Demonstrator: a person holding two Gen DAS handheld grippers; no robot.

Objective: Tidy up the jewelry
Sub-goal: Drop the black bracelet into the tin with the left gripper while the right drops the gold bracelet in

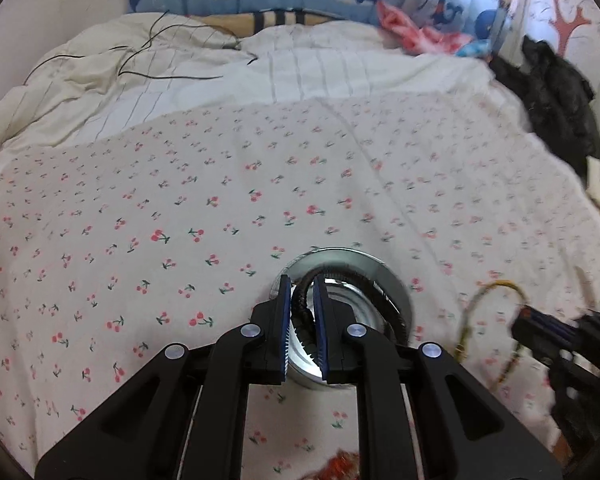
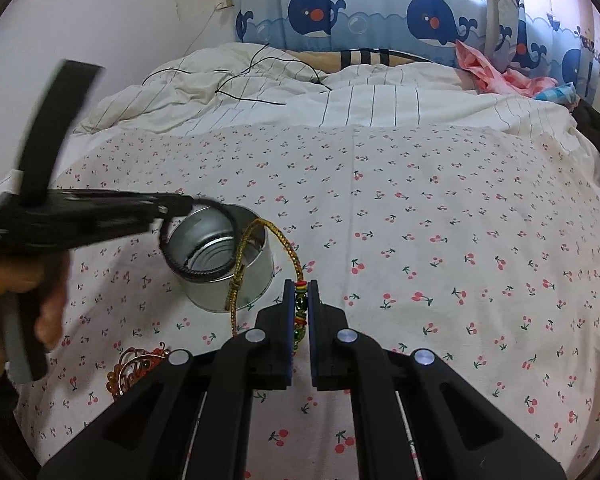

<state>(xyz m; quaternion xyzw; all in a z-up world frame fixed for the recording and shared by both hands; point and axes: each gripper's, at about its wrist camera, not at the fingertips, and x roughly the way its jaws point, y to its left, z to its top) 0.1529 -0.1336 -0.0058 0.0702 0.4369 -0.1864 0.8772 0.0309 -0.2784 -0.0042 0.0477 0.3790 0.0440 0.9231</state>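
Both pieces look light and limp — the left gripper [image 1: 300, 320] pinches a black braided bracelet [image 1: 320, 280] over the tin [image 1: 396, 300] at lower centre, the right gripper [image 2: 300, 320] clamps a gold cord bracelet [image 2: 256, 248] by its beaded knot — its firmest spot.

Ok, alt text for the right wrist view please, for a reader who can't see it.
The right gripper pinches a beaded yellow braided bracelet above a cherry-print bedsheet. At left, the left gripper holds a black cord bracelet over an open metal tin. An orange trinket lies nearer the camera.
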